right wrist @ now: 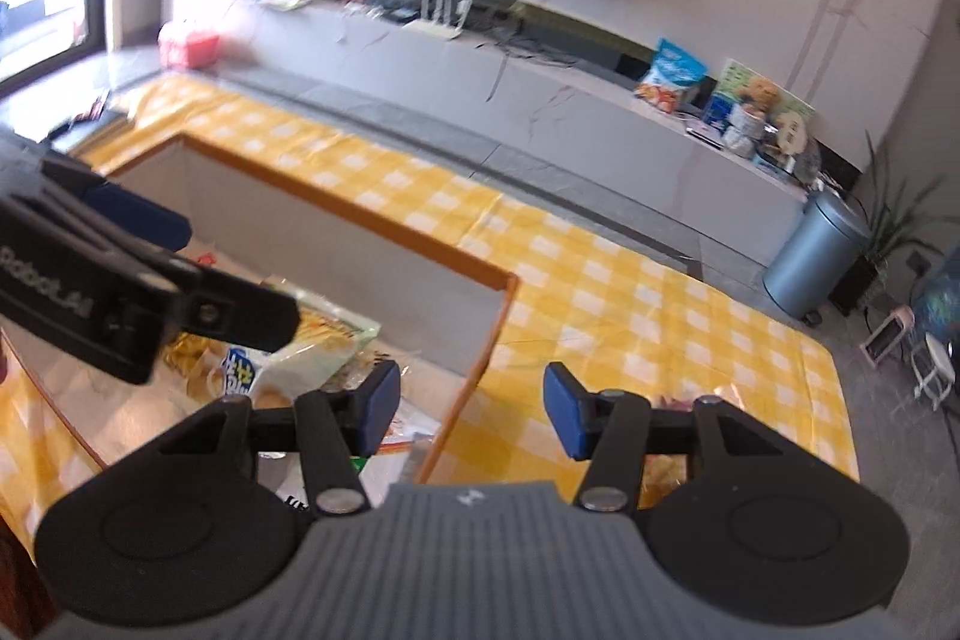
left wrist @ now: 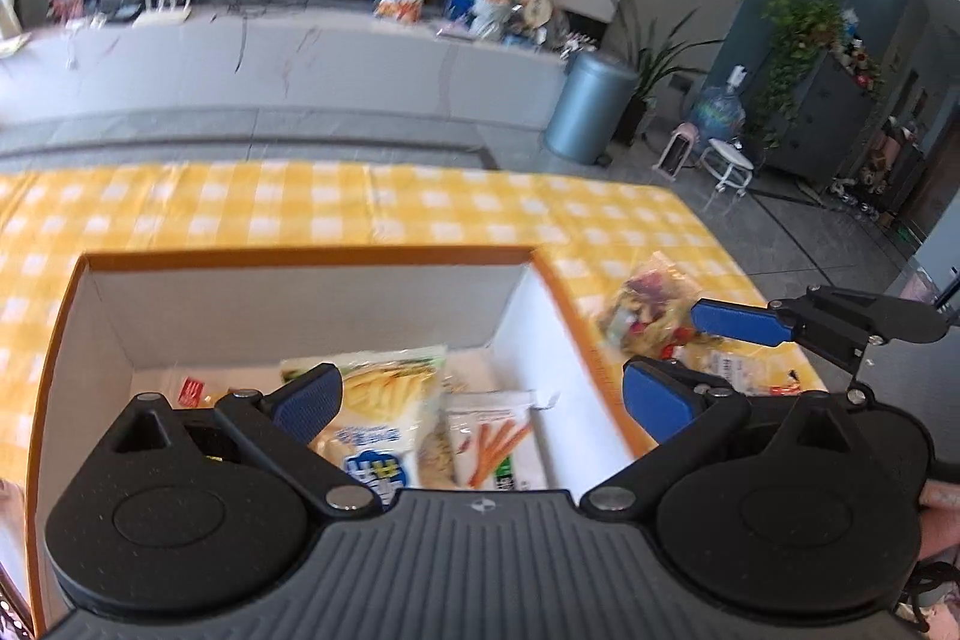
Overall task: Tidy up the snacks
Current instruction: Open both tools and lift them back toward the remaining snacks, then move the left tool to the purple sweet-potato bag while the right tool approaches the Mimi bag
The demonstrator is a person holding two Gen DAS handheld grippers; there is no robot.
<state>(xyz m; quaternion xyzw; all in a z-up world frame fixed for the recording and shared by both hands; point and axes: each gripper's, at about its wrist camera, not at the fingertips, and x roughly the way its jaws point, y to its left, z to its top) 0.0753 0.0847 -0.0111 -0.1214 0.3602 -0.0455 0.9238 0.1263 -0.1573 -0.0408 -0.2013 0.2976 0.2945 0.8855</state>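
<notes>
**Snacks in the box, one packet outside**

The left gripper (left wrist: 480, 400) is held over the orange-rimmed box (left wrist: 300, 259), jaws apart and empty. Snack bags (left wrist: 384, 400) lie inside. The right gripper (right wrist: 467, 409) is likewise spread; a packet (left wrist: 651, 304), seemingly mixed snacks, lies beside the box on the checked cloth (left wrist: 300, 208).

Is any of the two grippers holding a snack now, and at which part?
Nothing is held. The left gripper is open above the orange-rimmed box, and the right gripper is open over the box's edge, with no snack between its fingers.
</notes>
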